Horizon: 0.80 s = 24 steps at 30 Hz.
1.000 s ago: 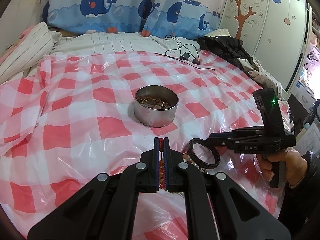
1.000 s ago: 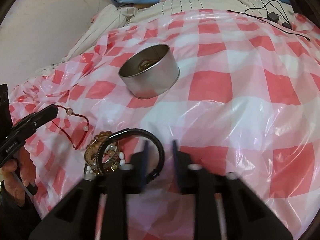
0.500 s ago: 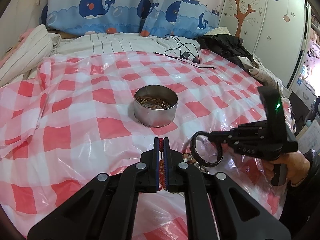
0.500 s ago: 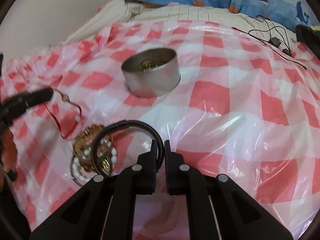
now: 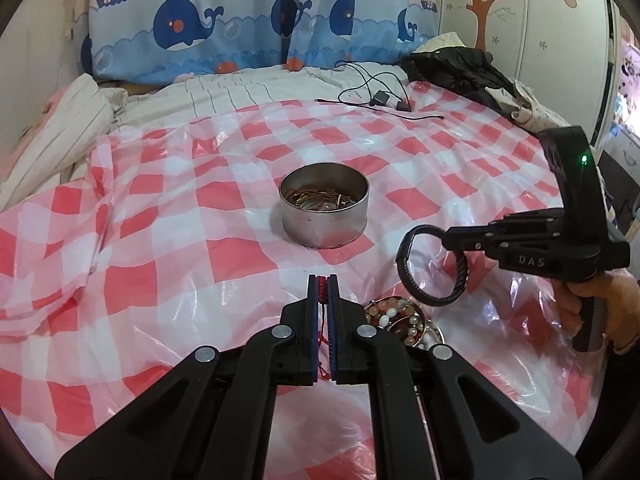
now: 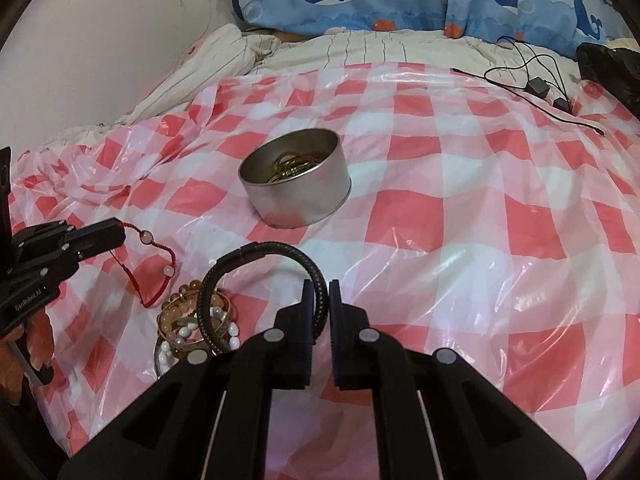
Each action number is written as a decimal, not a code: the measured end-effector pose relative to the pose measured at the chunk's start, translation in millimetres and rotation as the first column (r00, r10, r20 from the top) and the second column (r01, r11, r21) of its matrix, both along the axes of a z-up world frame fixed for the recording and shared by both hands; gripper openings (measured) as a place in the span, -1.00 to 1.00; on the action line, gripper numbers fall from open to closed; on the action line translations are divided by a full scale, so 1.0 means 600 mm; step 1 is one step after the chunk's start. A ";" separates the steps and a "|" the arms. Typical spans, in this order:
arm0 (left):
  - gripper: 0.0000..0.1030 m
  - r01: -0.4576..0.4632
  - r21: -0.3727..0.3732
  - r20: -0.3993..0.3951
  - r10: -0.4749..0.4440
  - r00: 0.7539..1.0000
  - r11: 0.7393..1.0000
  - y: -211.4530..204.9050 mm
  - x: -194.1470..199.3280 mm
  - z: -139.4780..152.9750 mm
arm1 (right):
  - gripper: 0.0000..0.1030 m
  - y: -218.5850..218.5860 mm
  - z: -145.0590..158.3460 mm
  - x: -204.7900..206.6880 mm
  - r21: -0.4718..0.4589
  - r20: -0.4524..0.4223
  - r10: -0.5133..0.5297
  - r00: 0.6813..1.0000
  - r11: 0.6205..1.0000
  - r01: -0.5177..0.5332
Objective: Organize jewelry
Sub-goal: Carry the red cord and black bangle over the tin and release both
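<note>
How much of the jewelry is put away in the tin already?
Some is: gold-coloured pieces already lie in the round tin. In hand now, the left gripper pinches a red string bracelet and the right gripper holds a black bracelet, both lifted but not in the tin. A pile of beaded bracelets on the checked cloth is left.

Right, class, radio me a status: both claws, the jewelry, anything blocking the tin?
Left claw shut on red cord. Right claw shut on black bracelet, held aloft. Bead bracelets lie piled. Tin unobstructed.
</note>
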<state>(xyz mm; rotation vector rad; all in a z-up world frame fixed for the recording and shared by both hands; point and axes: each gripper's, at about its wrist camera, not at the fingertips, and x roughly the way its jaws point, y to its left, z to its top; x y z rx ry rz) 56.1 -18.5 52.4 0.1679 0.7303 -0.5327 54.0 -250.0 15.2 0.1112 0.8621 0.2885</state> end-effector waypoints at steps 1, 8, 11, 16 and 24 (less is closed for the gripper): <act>-0.93 -0.001 0.008 0.004 0.001 1.000 1.000 -0.001 -0.001 -0.001 | -0.85 0.000 0.001 0.000 0.001 0.002 -0.002 1.000 1.000 0.002; -0.93 0.002 0.006 0.019 -0.002 1.000 1.000 -0.007 -0.002 0.002 | -0.85 -0.009 0.011 -0.001 0.022 0.035 -0.023 0.999 0.999 0.023; -0.93 0.006 -0.043 0.016 -0.005 1.000 0.999 -0.009 0.004 0.010 | -0.85 -0.014 0.018 0.000 0.037 0.053 -0.041 0.998 0.999 0.039; -0.93 0.008 -0.105 0.031 -0.005 1.000 0.994 -0.021 0.009 0.026 | -0.85 -0.020 0.029 0.001 0.069 0.080 -0.061 0.995 0.996 0.056; -0.93 0.015 -0.155 0.053 -0.007 0.999 0.988 -0.060 0.057 0.058 | -0.85 -0.024 0.057 0.021 0.071 0.136 -0.098 0.986 0.994 0.089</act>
